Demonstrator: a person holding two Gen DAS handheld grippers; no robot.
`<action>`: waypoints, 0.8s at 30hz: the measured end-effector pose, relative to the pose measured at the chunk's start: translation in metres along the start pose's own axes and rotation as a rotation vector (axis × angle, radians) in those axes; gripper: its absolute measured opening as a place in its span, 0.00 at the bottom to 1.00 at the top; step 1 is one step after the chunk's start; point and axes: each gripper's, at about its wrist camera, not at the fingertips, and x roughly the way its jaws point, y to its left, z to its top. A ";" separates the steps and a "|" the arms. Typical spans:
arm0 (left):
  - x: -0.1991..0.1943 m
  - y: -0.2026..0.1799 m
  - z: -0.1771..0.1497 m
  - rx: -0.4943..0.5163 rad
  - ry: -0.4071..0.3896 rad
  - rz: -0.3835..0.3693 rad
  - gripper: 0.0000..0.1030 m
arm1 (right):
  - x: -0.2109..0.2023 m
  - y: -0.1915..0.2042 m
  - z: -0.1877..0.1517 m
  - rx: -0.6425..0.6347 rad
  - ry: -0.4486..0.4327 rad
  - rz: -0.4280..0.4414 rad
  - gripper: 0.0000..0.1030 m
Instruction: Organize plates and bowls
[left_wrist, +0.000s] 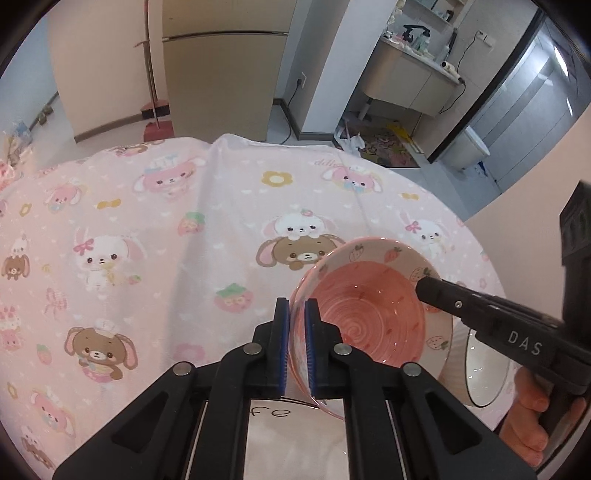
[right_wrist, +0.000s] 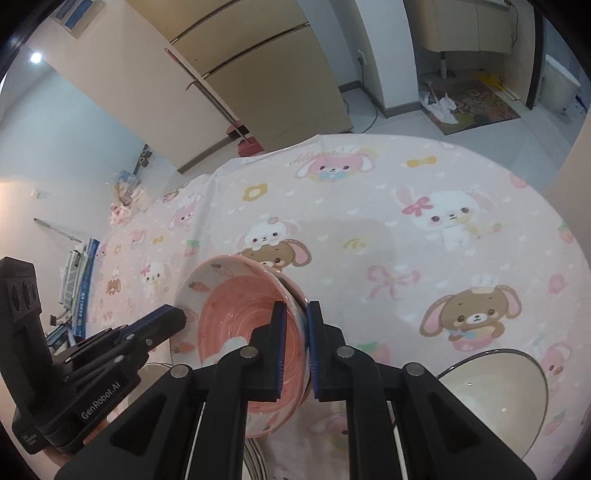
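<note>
A pink bowl (left_wrist: 369, 306) with strawberries painted round its rim hangs tilted over the table, gripped from both sides. My left gripper (left_wrist: 297, 306) is shut on its left rim, one blue pad inside the wall and one outside. My right gripper (right_wrist: 295, 306) is shut on the opposite rim (right_wrist: 295, 291) in the same way. In the left wrist view the right gripper (left_wrist: 424, 286) reaches in from the right. In the right wrist view the left gripper (right_wrist: 177, 315) comes in from the left onto the bowl (right_wrist: 236, 314).
A white bowl with a dark rim (right_wrist: 491, 391) (left_wrist: 484, 369) stands on the pink cartoon tablecloth (left_wrist: 166, 221) to the right of the pink bowl. Under the grippers lies a pale plate (left_wrist: 295, 435) with lettering. A hand (left_wrist: 532, 417) holds the right gripper. A fridge and a broom stand beyond the table.
</note>
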 end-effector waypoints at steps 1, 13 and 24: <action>-0.001 -0.001 -0.001 0.006 -0.004 0.007 0.06 | 0.000 0.000 0.000 -0.005 0.002 -0.006 0.12; -0.040 -0.020 -0.007 0.094 -0.159 0.080 0.46 | -0.035 0.008 -0.001 -0.070 -0.087 -0.112 0.14; -0.099 -0.044 -0.025 0.159 -0.345 0.097 0.81 | -0.107 -0.006 -0.001 -0.071 -0.247 -0.098 0.14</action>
